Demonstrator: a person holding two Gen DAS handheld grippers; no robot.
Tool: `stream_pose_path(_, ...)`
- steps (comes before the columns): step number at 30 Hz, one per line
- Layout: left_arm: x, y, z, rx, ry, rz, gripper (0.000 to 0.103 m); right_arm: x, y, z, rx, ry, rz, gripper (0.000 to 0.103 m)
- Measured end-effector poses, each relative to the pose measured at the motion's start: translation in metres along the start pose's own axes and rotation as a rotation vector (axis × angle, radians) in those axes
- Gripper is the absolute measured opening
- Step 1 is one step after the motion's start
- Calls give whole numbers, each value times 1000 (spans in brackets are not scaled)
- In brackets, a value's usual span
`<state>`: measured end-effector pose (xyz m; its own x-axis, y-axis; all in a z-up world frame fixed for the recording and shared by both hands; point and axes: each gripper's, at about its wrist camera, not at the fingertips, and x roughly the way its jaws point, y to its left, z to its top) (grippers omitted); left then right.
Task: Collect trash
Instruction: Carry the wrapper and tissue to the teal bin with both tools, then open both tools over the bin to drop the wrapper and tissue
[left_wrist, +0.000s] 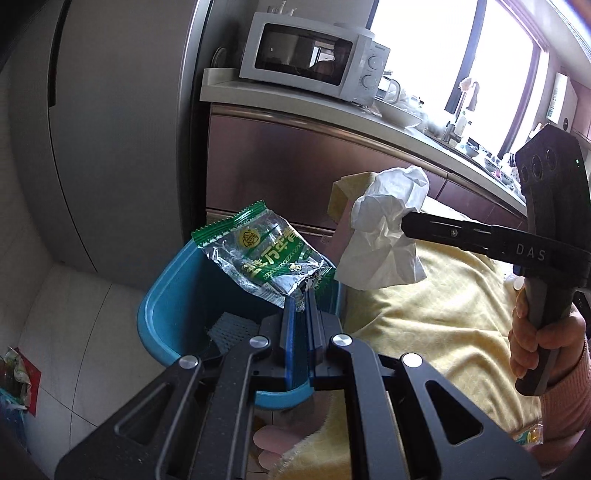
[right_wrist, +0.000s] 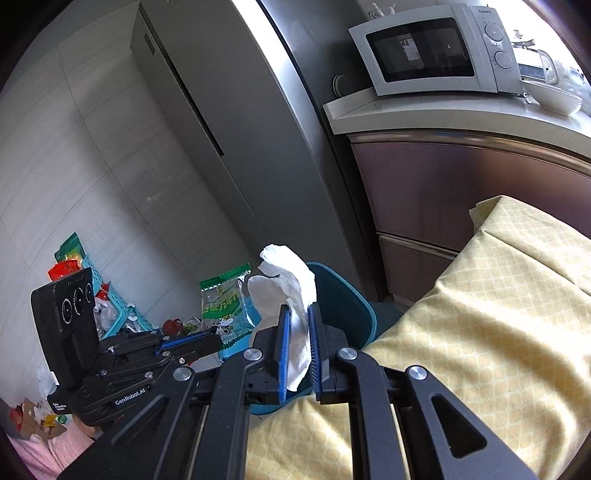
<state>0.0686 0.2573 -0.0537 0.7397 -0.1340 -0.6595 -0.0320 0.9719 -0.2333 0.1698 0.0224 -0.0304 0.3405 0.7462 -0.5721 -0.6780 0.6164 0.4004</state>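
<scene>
My left gripper (left_wrist: 300, 295) is shut on a green and clear snack wrapper (left_wrist: 264, 258) and holds it over the blue trash bin (left_wrist: 166, 306). My right gripper (right_wrist: 299, 308) is shut on a crumpled white tissue (right_wrist: 286, 284), held just right of the wrapper near the bin's rim (right_wrist: 364, 312). In the left wrist view the tissue (left_wrist: 384, 236) hangs from the right gripper (left_wrist: 406, 223) at the bin's right side. In the right wrist view the left gripper (right_wrist: 218, 338) holds the wrapper (right_wrist: 225, 306) to the left.
A yellow cloth-covered surface (left_wrist: 424, 325) lies right of the bin. A grey fridge (left_wrist: 122, 129) stands behind, a counter with a microwave (left_wrist: 314, 55) beside it. More wrappers and a teal basket (right_wrist: 110, 306) lie on the floor at left.
</scene>
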Motion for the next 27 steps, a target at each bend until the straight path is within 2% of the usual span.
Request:
stream_pose_path(19,62,44,-14,-79,117,78,6,88,14,2,-44,201,-80,11)
stream_pose_path(27,84,51,-17,-111,147,63,7,104,12,-1,-27,245,-94,15)
